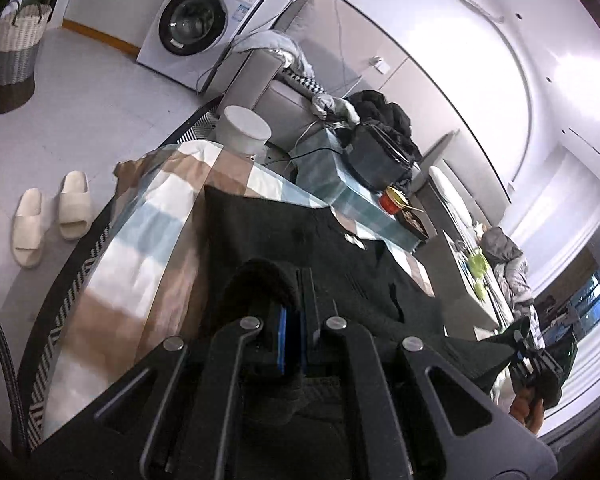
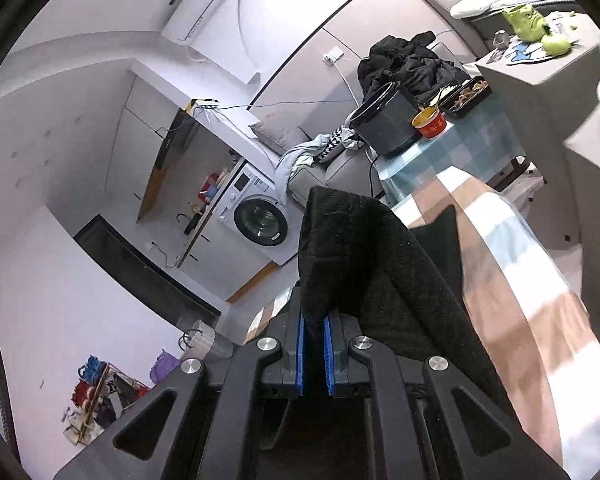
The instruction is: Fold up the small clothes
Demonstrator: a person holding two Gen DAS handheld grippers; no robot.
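Now a checked cloth (image 1: 148,216) covers the table, the dark garment (image 1: 300,248) lies across it with an edge lifted, and the left gripper (image 1: 294,320) and right gripper (image 2: 314,344) each pinch that edge, jaws nearly closed.

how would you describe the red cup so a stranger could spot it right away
Find the table with the blue checked cloth. On it, between the dark grey round cooker pot and the black food tray, stands a small red paper cup; it is the only red thing there.
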